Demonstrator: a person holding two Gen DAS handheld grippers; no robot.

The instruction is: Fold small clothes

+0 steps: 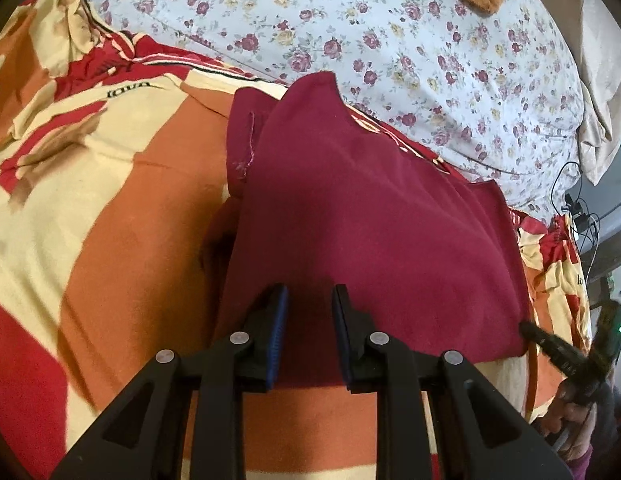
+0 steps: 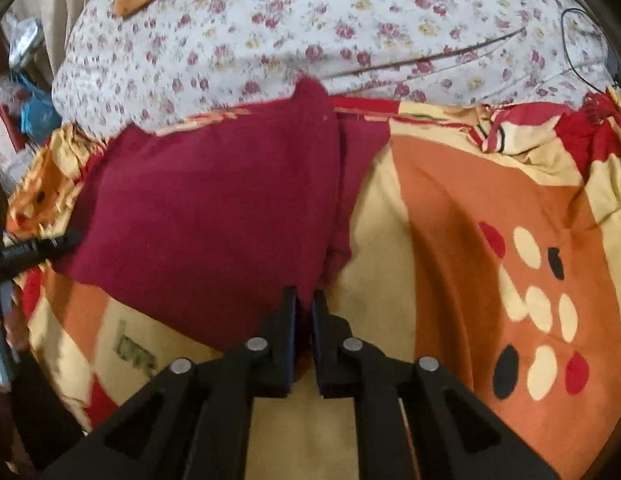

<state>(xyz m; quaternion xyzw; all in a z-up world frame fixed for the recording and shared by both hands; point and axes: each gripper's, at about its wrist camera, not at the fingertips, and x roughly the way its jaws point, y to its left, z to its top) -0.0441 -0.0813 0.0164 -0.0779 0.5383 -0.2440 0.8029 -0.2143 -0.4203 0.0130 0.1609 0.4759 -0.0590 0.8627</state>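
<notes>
Maroon garment [image 1: 350, 216] lies on my patterned bedspread [image 1: 110, 200], long axis running away toward the floral sheet [image 1: 390, 40]; left gripper [image 1: 309, 320] pinches its near hem. Right view: right gripper [image 2: 304, 312] clamps the garment's [image 2: 214, 208] near right corner.

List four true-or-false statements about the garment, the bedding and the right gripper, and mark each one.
1. The garment is maroon. True: the maroon garment is one plain colour.
2. The garment lies on a plain white sheet. False: it lies on the orange, cream and red patterned blanket.
3. The right gripper is closed on the garment's near edge. True: the right gripper has its jaws nearly together with maroon cloth between them.
4. The sheet beyond the blanket is printed with blue stars. False: the floral sheet is pale with small reddish roses.
</notes>
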